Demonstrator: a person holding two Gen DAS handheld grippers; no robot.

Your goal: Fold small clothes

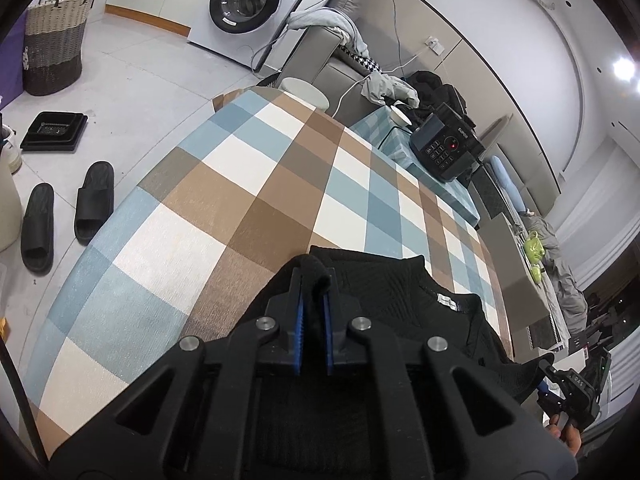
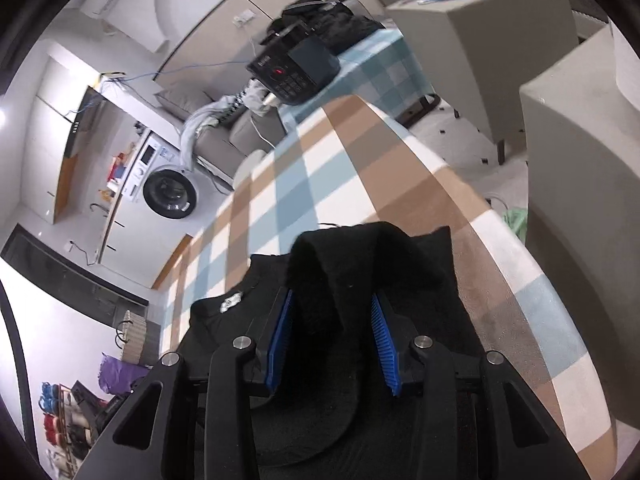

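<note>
Black sweater [image 1: 404,292], 1 garment, lies at the near end of the checked tablecloth [image 1: 248,184], collar and white label [image 1: 447,301] facing up. 2 grippers hold it: the left gripper [image 1: 313,280] is clenched on a fold of its fabric, and the right gripper [image 2: 334,304] has a thick fold between its 2 wider-set blue pads [image 2: 379,320]; whether those pads press it I cannot tell. Bare cloth stretches far ahead to the rice cooker [image 1: 446,146]. On the floor left, 2 black slippers [image 1: 66,216].
</note>
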